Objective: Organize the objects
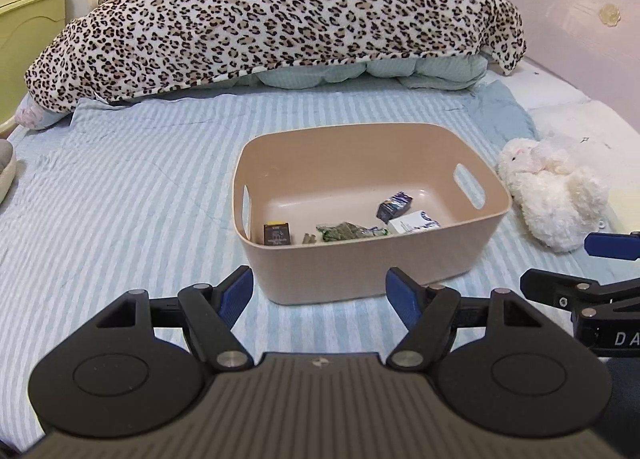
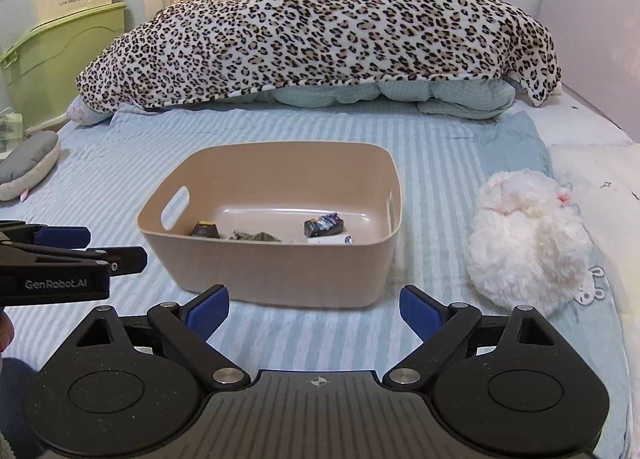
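A tan plastic bin [image 1: 372,271] with handle slots stands on the striped bed; it also shows in the right wrist view [image 2: 272,271]. Inside lie a dark packet [image 1: 276,234], a green packet [image 1: 344,231], a blue packet [image 1: 394,206] and a white packet [image 1: 414,222]. A white plush toy [image 1: 552,191] lies right of the bin, also in the right wrist view [image 2: 524,243]. My left gripper [image 1: 319,285] is open and empty, just short of the bin's near wall. My right gripper [image 2: 314,303] is open and empty, near the bin's front right.
A leopard-print blanket [image 1: 280,11] over a folded green quilt fills the far bed. A grey slipper-like thing [image 2: 28,163] lies at the left edge. Green storage boxes [image 2: 60,39] stand beyond the bed's left side. A pale headboard [image 1: 568,7] runs along the right.
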{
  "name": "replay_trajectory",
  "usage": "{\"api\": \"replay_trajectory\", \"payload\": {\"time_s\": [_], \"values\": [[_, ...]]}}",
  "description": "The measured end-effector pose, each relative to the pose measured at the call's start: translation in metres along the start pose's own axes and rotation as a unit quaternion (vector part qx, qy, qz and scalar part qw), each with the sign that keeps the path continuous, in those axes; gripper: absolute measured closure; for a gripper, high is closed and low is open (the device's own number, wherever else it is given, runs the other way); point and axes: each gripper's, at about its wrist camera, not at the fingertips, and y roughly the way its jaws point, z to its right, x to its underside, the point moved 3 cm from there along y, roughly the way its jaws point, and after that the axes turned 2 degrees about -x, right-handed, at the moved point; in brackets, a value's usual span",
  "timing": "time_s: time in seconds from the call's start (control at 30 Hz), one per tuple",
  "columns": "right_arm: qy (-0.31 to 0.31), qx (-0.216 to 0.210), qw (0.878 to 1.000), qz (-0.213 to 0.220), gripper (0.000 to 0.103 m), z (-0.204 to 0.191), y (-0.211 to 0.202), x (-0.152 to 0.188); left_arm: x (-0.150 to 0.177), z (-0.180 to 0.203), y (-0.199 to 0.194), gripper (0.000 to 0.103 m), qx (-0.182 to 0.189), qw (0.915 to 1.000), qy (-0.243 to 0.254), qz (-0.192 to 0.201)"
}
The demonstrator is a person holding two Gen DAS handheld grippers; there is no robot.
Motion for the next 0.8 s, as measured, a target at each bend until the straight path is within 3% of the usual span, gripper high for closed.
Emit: {"api": "replay_trajectory", "payload": {"time_s": [0.47, 0.8], "values": [[0.004, -0.006, 1.0, 0.016, 0.004, -0.006, -0.056, 0.027, 0.033, 0.012, -0.055, 0.029, 0.02, 0.9997, -0.004, 0.011], [-0.006, -0.005, 1.0, 0.026, 0.001, -0.015, -0.086, 0.041, 0.052, 0.006, -0.091, 0.029, 0.005, 0.9995, -0.01, 0.029]]}}
